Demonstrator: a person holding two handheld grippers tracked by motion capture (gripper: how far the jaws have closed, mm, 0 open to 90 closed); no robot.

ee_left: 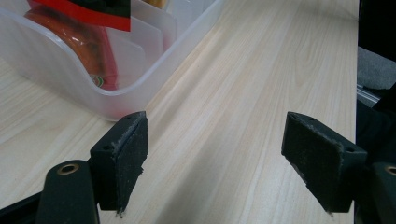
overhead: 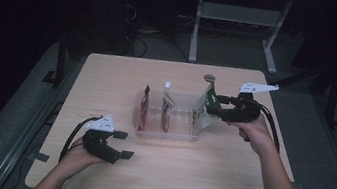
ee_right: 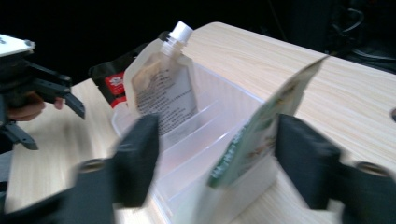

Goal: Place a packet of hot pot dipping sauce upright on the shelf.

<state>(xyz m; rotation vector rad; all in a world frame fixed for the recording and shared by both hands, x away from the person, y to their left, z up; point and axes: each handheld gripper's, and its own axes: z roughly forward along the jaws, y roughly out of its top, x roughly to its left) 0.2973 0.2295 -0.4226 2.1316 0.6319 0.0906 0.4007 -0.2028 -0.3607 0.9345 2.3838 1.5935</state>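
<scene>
A clear plastic bin (overhead: 165, 134) with dividers stands mid-table. It holds a red pouch (overhead: 144, 105) at its left, a white spouted pouch (overhead: 167, 105) in the middle and a green pouch (overhead: 202, 110) leaning at its right end. My right gripper (overhead: 213, 103) hovers at the green pouch's top. In the right gripper view the green pouch (ee_right: 261, 135) stands between the jaws of the right gripper (ee_right: 219, 158), which are spread wide and do not press it. My left gripper (overhead: 123, 144) rests open near the table's front left, in front of the bin; nothing lies between the jaws of the left gripper (ee_left: 215, 154).
A small round dark object (overhead: 209, 78) lies on the table behind the bin. Bare wood stretches in front of the bin's wall (ee_left: 154, 88). Beyond the table's far edge stand the white legs of another table (overhead: 196, 28) on a dark floor.
</scene>
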